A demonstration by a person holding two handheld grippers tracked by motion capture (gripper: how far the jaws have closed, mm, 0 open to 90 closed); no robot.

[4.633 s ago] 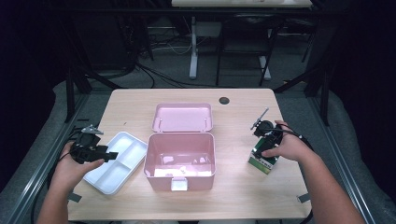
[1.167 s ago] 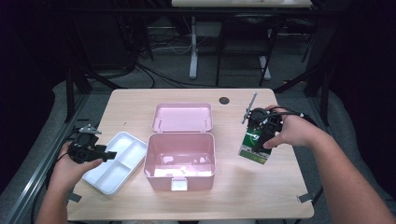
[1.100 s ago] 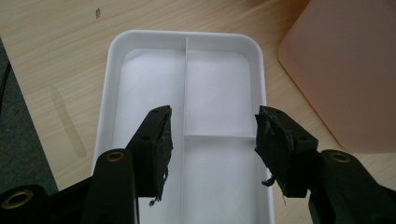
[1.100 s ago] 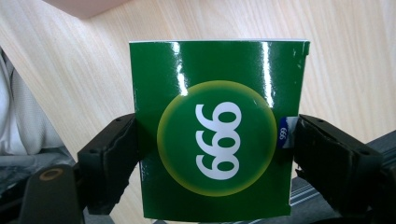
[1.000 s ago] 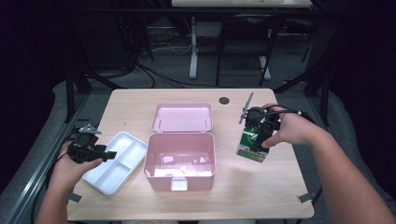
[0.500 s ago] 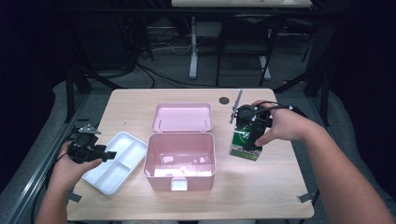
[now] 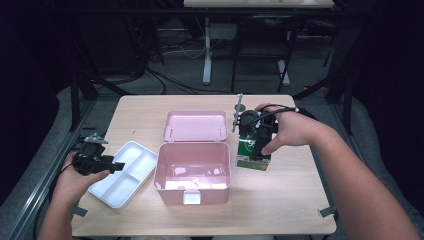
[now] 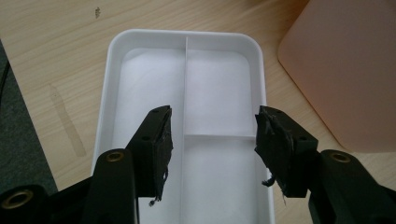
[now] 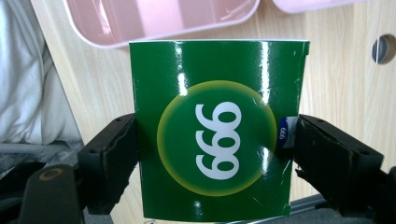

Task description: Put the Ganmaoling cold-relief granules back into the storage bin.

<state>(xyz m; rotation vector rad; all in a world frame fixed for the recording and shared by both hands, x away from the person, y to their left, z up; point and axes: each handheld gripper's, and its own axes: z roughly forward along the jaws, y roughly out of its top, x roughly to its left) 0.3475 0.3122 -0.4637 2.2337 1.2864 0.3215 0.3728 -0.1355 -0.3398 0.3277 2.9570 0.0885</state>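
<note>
A light wooden table (image 7: pixel 280 200) carries everything. At its middle stands an open pink box (image 7: pixel 193 172), its lid (image 7: pixel 195 125) thrown back flat on the far side; a few small pale items lie on the box floor, too small to identify. Left of the box lies a white divided tray (image 7: pixel 125 172), split into compartments by thin ridges, its near corner reaching toward the table edge.

Just right of the pink box, the right gripper (image 7: pixel 256 145) clamps a glossy green carton (image 9: pixel 217 130) from both sides, jaws pressed against its side faces. The carton's front bears a yellow-ringed green circle with white figures reading "666" or "999", depending on which way up it is; a small blue and white label sits at one side edge. The carton hangs close beside the box wall.

The left gripper (image 8: pixel 212 140) hovers over the tray, jaws spread wide and empty, the tray's dividers visible between them.

A small round hole (image 9: pixel 384 49) pierces the tabletop near the far edge.
</note>
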